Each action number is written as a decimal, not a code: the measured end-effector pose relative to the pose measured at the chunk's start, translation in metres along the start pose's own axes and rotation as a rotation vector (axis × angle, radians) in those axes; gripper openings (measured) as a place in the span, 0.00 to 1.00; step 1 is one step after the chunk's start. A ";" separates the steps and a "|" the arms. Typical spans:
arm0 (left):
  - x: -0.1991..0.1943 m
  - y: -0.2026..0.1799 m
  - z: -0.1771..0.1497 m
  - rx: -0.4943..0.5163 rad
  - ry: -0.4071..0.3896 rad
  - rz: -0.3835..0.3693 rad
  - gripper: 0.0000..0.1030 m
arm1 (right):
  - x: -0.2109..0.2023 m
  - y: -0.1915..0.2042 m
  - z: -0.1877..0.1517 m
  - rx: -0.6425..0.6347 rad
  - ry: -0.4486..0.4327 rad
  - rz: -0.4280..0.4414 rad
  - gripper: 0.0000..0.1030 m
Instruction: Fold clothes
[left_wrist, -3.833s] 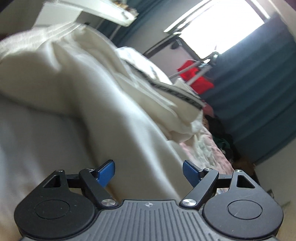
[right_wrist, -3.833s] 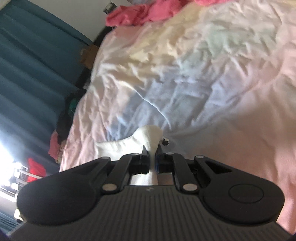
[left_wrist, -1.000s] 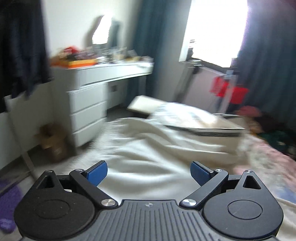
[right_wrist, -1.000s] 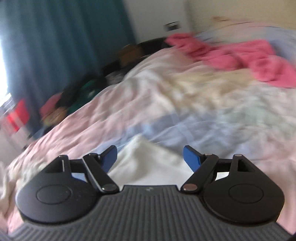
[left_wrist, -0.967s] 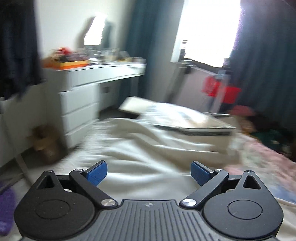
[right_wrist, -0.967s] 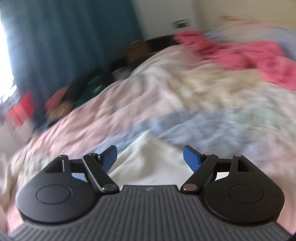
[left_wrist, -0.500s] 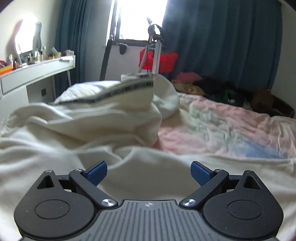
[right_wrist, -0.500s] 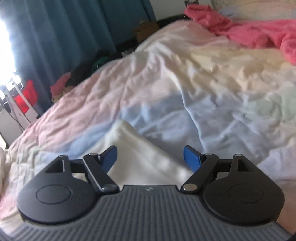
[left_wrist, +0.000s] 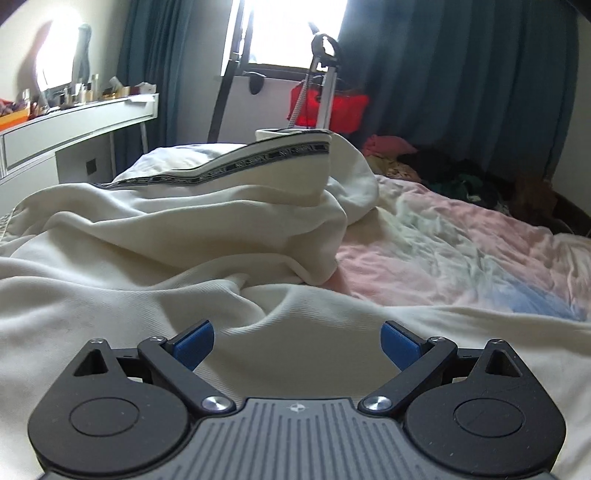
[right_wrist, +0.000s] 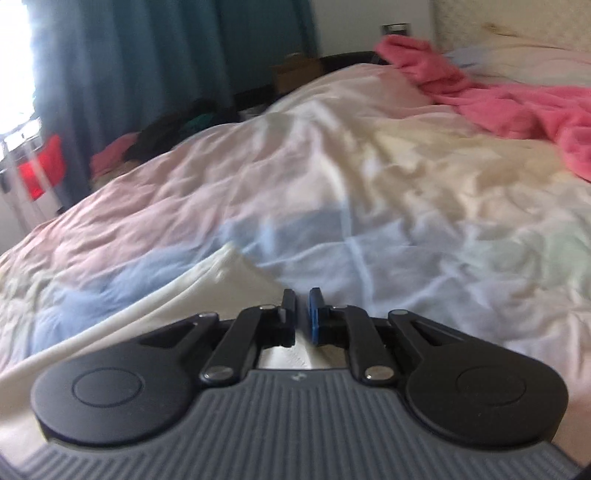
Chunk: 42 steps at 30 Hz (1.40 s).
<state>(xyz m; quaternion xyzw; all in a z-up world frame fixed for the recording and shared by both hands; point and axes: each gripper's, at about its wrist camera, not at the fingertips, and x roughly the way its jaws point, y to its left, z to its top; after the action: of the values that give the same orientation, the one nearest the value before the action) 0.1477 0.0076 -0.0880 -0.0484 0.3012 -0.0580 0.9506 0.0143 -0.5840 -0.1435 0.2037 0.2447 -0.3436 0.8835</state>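
Note:
A cream garment (left_wrist: 155, 266) with a dark lettered band lies rumpled on the bed in the left wrist view. My left gripper (left_wrist: 297, 341) is open just above its cloth, holding nothing. In the right wrist view a corner of the same cream garment (right_wrist: 192, 284) lies flat on the pastel duvet (right_wrist: 369, 206). My right gripper (right_wrist: 302, 314) has its jaws almost together at the garment's edge; I cannot tell whether cloth is between them.
A pink garment (right_wrist: 517, 103) lies at the far right of the bed. A white dresser (left_wrist: 74, 129) stands left of the bed. A red bag on a metal rack (left_wrist: 328, 103) stands by the window. Dark clothes (left_wrist: 461, 181) are piled beside blue curtains.
My right gripper's jaws have closed from wide open to almost together at the garment's corner. My left gripper stays open and has settled low over the cream cloth.

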 end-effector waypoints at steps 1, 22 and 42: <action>-0.002 0.000 0.001 0.002 -0.006 0.000 0.95 | 0.001 -0.004 0.000 0.012 -0.003 -0.041 0.03; -0.058 0.006 0.014 0.008 -0.071 -0.057 0.96 | -0.078 0.205 -0.044 -0.236 0.135 0.627 0.80; 0.034 0.061 0.022 -0.110 0.016 -0.072 0.98 | 0.075 0.456 -0.061 0.165 0.296 0.731 0.45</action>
<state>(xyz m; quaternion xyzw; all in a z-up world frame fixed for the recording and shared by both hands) 0.1930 0.0639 -0.0974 -0.1108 0.3094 -0.0762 0.9414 0.3669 -0.2794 -0.1479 0.3947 0.2525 0.0080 0.8834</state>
